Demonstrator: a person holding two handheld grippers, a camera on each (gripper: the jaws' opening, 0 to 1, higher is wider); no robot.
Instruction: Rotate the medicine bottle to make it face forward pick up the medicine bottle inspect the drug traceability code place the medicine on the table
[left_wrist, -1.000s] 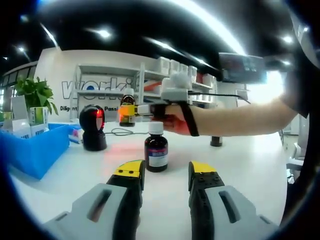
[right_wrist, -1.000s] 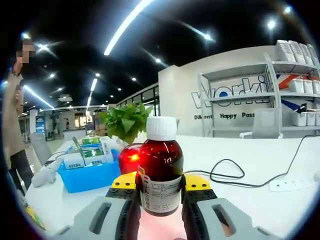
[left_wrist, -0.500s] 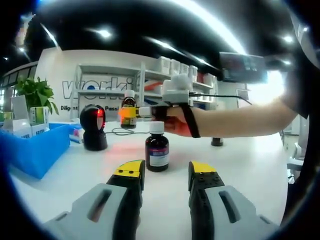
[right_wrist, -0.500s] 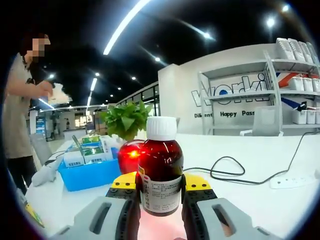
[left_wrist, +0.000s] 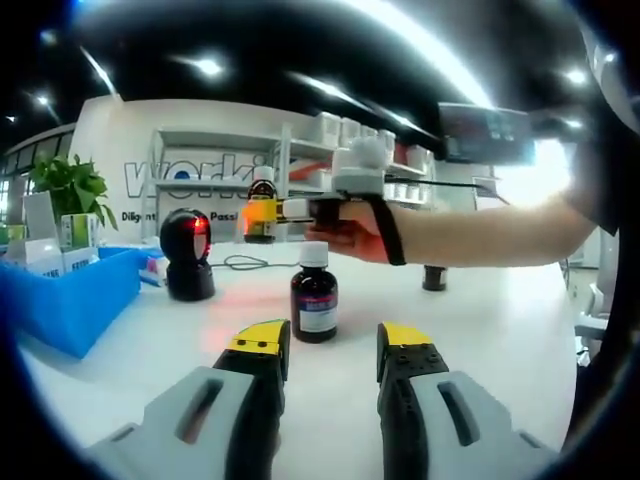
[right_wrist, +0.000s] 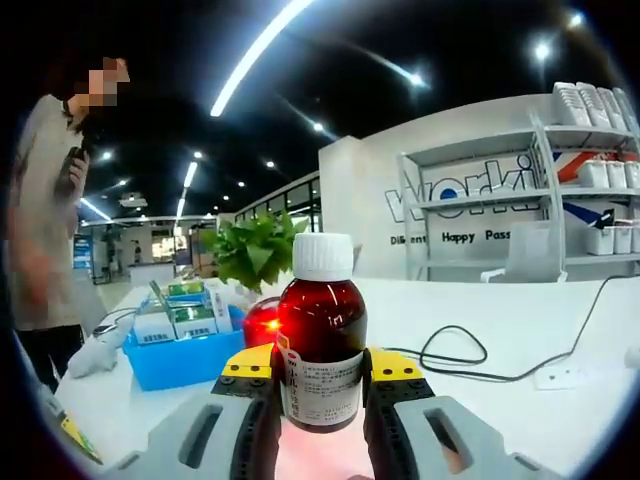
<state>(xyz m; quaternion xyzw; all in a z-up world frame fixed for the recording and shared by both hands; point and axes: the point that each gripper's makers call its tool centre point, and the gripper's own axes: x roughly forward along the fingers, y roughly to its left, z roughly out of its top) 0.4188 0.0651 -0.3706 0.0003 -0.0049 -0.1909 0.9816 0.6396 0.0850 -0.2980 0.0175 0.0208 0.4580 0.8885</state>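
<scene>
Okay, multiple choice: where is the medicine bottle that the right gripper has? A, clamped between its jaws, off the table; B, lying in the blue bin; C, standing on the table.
A: the right gripper clamps the medicine bottle between its jaws, raised before the glowing scanner.

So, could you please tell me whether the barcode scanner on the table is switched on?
On. The scanner glows red in its window, and red light falls on the held medicine bottle.
</scene>
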